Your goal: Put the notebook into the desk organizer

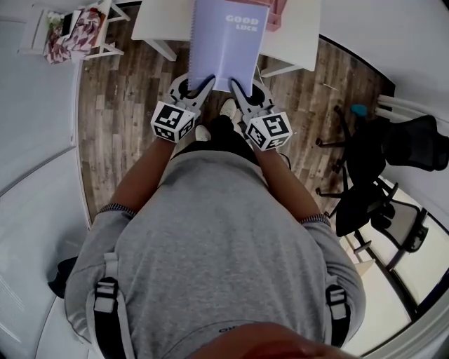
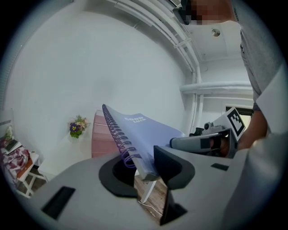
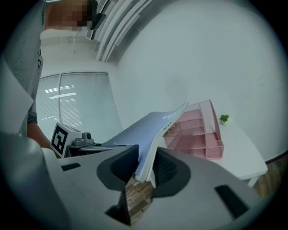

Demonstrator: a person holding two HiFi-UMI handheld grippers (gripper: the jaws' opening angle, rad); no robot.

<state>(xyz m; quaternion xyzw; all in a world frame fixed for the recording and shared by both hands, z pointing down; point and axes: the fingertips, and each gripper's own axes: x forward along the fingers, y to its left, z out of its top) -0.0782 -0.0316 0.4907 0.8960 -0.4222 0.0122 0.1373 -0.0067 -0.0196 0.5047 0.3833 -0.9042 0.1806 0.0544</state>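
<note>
Nearby: a white table stood at the top of the head view, and a black chair at the right.
Notebook: lilac, spiral-bound, it was held over the table edge, outside the pink desk organizer.
Writing: the cover read "GOOD LUCK".
Grippers: 2; the left gripper and the right gripper each clamped the notebook's near edge.

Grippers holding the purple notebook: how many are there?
2. The left gripper pinches the notebook on its near edge at the spiral corner. The right gripper pinches the same edge at the other corner. None seem hidden.
</note>
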